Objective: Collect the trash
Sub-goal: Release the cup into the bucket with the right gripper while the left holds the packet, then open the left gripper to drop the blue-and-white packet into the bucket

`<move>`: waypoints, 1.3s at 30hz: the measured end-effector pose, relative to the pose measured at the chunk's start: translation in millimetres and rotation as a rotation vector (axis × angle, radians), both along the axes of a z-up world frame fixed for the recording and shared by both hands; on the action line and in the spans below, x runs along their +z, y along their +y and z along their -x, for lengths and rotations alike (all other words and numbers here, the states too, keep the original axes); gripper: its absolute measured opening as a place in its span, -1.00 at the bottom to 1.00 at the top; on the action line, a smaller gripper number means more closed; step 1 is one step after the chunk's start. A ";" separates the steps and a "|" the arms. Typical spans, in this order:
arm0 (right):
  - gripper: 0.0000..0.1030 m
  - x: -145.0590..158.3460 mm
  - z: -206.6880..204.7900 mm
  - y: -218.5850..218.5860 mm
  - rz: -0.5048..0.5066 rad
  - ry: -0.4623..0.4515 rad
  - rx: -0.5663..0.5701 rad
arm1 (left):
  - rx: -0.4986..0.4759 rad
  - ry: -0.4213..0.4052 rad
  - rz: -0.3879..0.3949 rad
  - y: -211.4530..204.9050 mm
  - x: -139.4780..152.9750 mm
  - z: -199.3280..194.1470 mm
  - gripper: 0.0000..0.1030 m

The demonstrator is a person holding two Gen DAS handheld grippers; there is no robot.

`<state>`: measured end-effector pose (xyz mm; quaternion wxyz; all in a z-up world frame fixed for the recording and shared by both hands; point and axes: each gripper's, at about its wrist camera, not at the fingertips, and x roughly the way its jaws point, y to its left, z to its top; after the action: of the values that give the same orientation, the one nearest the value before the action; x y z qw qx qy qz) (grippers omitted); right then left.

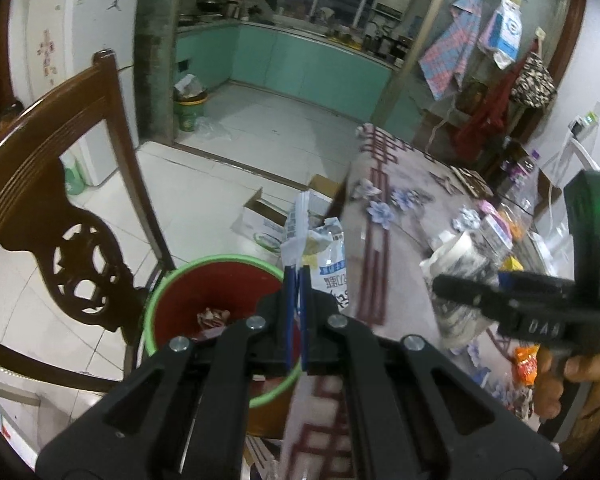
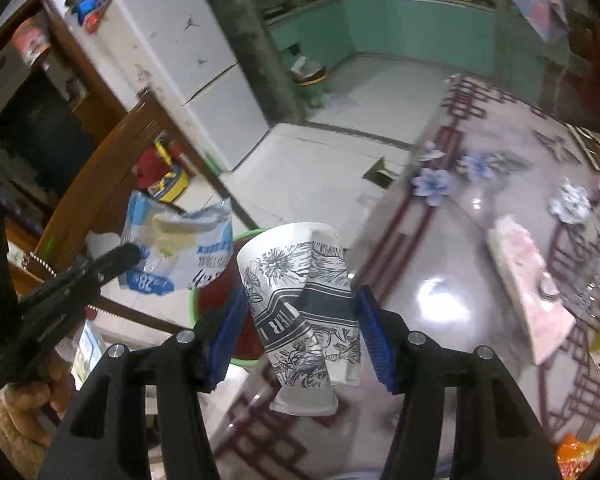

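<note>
The scene is a dining room with a glossy patterned table (image 2: 440,280), and a green kitchen (image 1: 308,60) lies behind it. Nearest in the right wrist view, the right gripper (image 2: 300,320) is closed on a crumpled paper cup (image 2: 304,304); both blue pads touch its sides, and the cup is above the table edge. The left gripper (image 1: 297,280) has its jaws pressed together on a torn white and blue plastic bag (image 1: 320,256), which hangs over a red bin with green rim (image 1: 204,280). Some crumpled trash (image 1: 214,316) lies inside this bin. Beside the bin stands a dark wooden chair (image 1: 72,248). Farther, an open cardboard box (image 1: 268,220) sits on the tiled floor.
</note>
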<state>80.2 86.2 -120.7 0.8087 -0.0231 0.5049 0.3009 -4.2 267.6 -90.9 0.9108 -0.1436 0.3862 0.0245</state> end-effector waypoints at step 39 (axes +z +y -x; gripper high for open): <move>0.10 -52.5 -9.8 43.2 0.032 0.112 0.013 | 0.040 0.006 0.070 60.6 -23.8 -52.7 0.42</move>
<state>90.0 129.4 -173.2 0.7766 -0.0227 0.5541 0.2989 48.5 328.2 -114.7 0.9033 -0.1832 0.3867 0.0298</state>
